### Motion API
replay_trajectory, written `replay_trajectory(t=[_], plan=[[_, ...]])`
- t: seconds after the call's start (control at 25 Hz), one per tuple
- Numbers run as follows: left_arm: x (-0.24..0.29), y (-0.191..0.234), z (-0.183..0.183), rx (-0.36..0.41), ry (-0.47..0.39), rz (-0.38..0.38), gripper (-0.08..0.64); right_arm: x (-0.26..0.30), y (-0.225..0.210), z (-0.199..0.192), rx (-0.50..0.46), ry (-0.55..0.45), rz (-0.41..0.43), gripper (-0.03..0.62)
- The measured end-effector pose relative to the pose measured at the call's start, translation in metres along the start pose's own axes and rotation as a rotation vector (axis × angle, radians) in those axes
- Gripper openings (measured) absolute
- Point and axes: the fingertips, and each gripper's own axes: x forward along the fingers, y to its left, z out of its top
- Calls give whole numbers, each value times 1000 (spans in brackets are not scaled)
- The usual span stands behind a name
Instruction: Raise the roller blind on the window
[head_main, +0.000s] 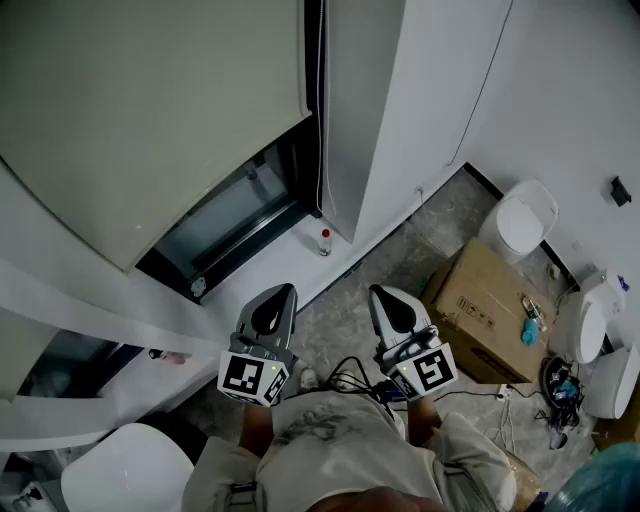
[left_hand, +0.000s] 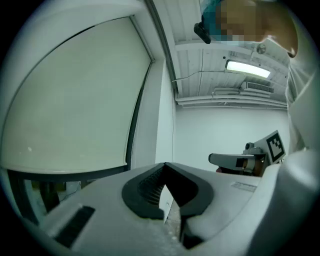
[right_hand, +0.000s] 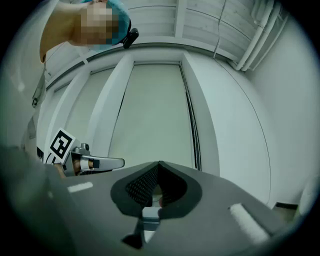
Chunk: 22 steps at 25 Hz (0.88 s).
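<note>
Blind of pale beige fabric (head_main: 150, 110), roller type, down over most of window.
Lower edge just above strip of dark glass (head_main: 235, 215); grey plastic left gripper (head_main: 285, 291) and right gripper (head_main: 381, 292) side by side, both pressed together, pinching nothing, apart from blind.

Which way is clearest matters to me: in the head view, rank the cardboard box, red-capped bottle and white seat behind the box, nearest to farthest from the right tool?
From the right tool:
1. Cardboard box, on the floor just right of it.
2. Red-capped bottle, ahead-left, by the window.
3. White seat, beyond the box, against the wall.
</note>
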Motion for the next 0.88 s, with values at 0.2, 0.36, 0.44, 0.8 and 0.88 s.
replay_trajectory(t=[0.2, 0.36, 0.44, 0.8, 0.88], plan=[[3, -6, -1, 9, 9, 4, 5, -5, -6, -4, -2, 2, -10, 9], [7, -16, -2, 10, 13, 10, 5, -12, -16, -6, 1, 6, -30, 11], [10, -23, -2, 8, 13, 13, 5, -17, -22, -6, -10, 8, -31, 11], [15, -48, -1, -3, -4, 44, 5, -27, -33, -4, -13, 34, 23, 11], [19, -48, -2, -5, -2, 48, 5, -24, -34, -2, -12, 25, 30, 11]])
